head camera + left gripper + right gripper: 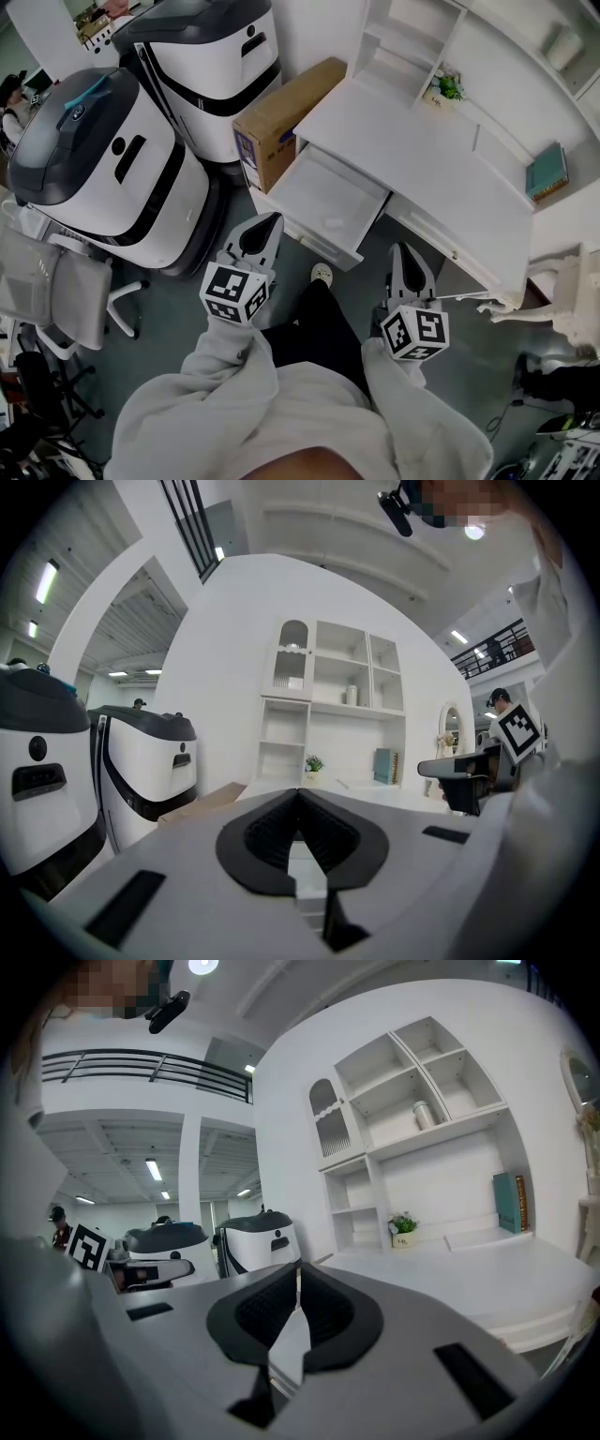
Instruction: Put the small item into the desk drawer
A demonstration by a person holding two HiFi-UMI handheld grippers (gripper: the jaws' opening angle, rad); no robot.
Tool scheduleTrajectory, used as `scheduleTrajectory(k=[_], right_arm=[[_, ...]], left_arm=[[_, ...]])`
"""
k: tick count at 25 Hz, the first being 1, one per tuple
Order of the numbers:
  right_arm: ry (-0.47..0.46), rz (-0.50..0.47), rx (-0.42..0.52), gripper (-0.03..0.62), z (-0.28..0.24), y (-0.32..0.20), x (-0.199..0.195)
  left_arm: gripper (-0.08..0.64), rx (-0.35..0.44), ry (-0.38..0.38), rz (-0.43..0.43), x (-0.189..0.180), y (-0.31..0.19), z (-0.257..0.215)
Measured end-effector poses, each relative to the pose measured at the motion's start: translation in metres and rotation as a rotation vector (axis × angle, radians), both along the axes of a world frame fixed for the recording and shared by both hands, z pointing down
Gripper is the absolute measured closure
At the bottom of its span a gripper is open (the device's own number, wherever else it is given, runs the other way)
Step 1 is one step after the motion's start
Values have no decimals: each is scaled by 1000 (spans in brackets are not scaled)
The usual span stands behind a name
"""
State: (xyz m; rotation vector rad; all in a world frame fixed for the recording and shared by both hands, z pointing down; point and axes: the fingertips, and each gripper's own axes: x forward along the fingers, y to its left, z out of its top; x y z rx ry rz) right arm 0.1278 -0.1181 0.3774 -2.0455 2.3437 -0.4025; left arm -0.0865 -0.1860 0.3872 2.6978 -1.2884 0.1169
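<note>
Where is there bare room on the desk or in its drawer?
The white desk top is bare between the small potted plant and the teal book. The open white drawer looks mostly bare. The brown cardboard box stands tight beside the drawer.

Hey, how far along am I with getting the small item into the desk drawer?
Done: the drawer stands open, with a faint speck in it; whether that is the item, I cannot tell. In hand: nothing; left gripper and right gripper are shut, empty, short of the desk. Left: probably closing the drawer.
</note>
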Motion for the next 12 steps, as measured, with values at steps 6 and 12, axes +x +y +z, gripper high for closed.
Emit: scheduleTrajectory(k=[6, 12], right_arm=[[5, 4, -7, 552, 0, -2, 4], [0, 9, -15, 552, 2, -3, 7]], left_arm=[[545, -8, 1, 21, 8, -4, 2], [545, -22, -3, 36, 14, -6, 6]])
